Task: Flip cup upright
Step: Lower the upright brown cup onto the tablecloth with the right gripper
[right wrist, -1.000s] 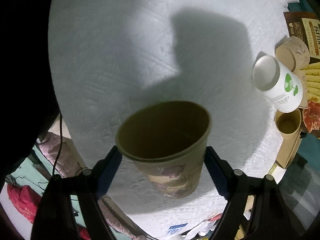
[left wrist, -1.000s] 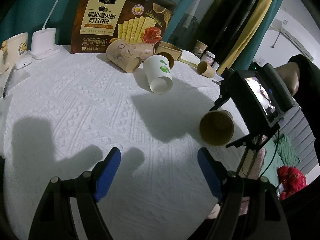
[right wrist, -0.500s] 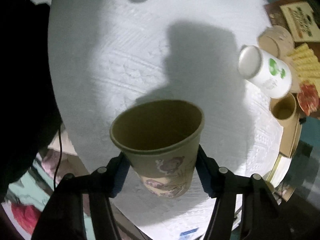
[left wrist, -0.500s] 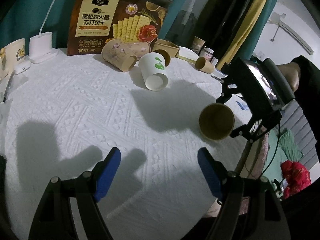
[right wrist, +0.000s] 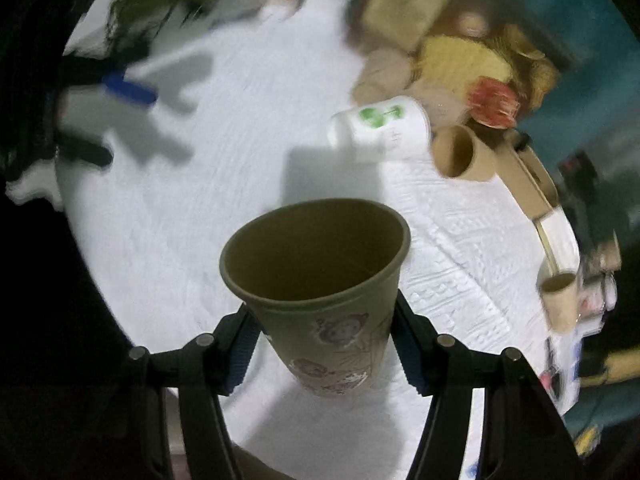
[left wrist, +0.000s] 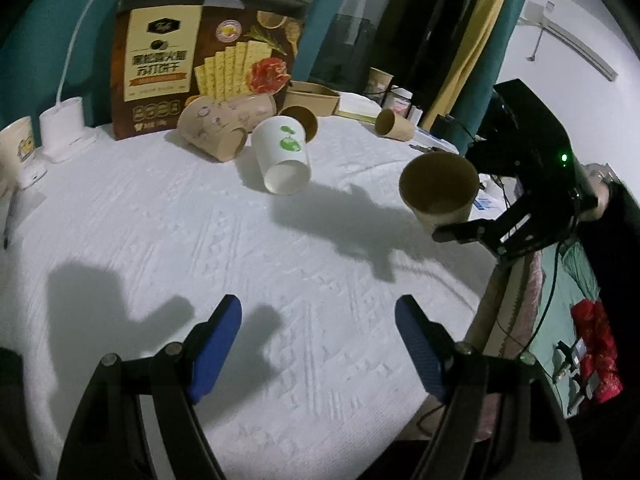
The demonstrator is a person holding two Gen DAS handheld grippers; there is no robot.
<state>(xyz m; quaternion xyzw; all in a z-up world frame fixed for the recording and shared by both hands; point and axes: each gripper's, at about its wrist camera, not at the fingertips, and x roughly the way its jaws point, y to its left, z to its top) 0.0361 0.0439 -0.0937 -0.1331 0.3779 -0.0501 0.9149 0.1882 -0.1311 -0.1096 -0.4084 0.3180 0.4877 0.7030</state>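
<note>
My right gripper [right wrist: 322,344] is shut on a brown paper cup [right wrist: 320,280] with cartoon prints, pads on both sides of its wall. The cup is off the white tablecloth [right wrist: 208,184], mouth up and tilted toward the camera. In the left wrist view the same cup [left wrist: 440,188] hangs in the right gripper [left wrist: 452,216] over the table's right edge, mouth facing me. My left gripper [left wrist: 318,340] is open and empty, low over the near part of the cloth [left wrist: 200,232].
A white cup with a green logo [left wrist: 284,156] lies on its side mid-table. A patterned cup [left wrist: 212,128] and small brown cups [left wrist: 394,124] lie behind it. A cracker box [left wrist: 208,56], lamp base [left wrist: 64,128] and mug [left wrist: 16,148] stand at the back.
My right gripper has turned the brown cup from mouth-sideways toward mouth-up and swung its view across the table. The left gripper has barely moved.
</note>
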